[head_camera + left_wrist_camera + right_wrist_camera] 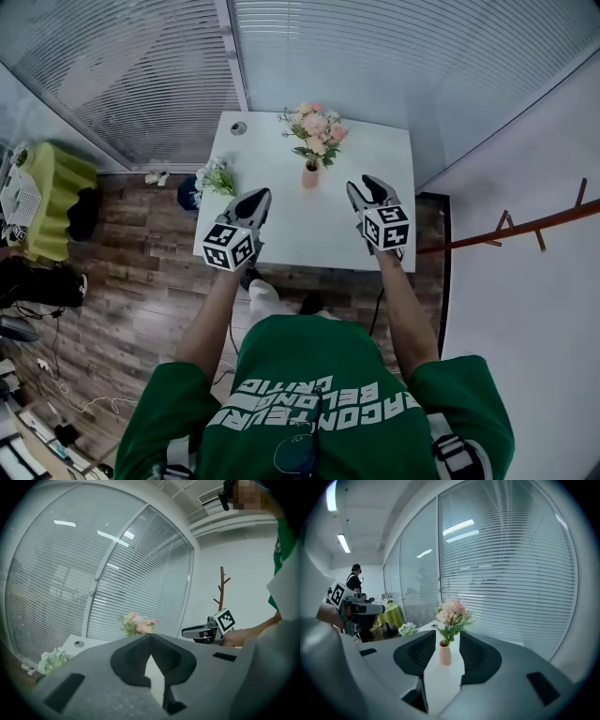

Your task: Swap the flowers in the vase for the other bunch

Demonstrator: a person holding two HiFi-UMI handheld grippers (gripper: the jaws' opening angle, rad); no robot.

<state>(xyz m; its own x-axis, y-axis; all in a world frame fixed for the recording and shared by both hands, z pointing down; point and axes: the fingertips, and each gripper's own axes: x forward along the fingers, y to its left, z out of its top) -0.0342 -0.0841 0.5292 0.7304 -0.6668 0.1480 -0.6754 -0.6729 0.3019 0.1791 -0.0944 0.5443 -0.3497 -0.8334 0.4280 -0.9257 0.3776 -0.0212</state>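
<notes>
I read right claw (366, 187) open, empty; bare table (309, 234) between it and vase (310, 175). Left claw (261, 196) closed; white bunch (217, 176) ahead-left, at table edge.

White block lettering, approx. three lines, runs across the person's green fabric T-shirt (319, 361); it's seen inverted and can't be read w/ certainty. Black-and-white square code markers, no letters or nos., sit on the white marker cubes (231, 246) of the left gripper (259, 196) & right gripper (367, 184).
</notes>
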